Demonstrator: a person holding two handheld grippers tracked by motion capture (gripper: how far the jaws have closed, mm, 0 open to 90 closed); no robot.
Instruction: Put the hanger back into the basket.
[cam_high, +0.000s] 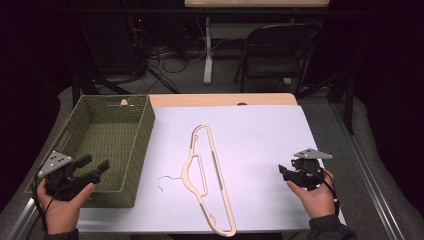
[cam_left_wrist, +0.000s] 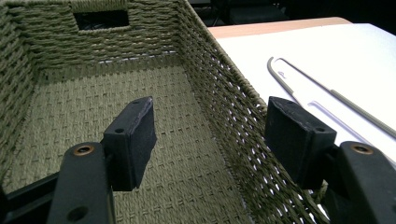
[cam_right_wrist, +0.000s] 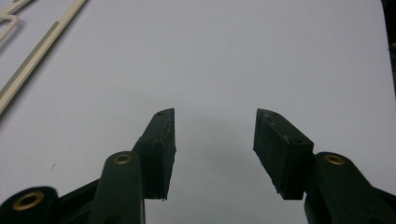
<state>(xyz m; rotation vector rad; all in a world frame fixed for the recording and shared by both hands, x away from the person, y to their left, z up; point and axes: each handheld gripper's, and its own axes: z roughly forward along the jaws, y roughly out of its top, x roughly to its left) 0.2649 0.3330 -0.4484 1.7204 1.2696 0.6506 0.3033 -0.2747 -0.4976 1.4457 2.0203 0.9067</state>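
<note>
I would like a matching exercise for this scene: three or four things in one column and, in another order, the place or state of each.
Things:
1. green woven basket
2. cream plastic clothes hanger
3. left gripper
4. right gripper

Places or states:
A. open, over the bare white sheet
B. lying flat in the middle of the white sheet
C. open, astride the basket's side wall
D. standing at the table's left, nothing inside

Pairs: 1-D, 2-B, 3-C, 4-A

High overhead view down the table; gripper cameras close, low (hanger shared).
</note>
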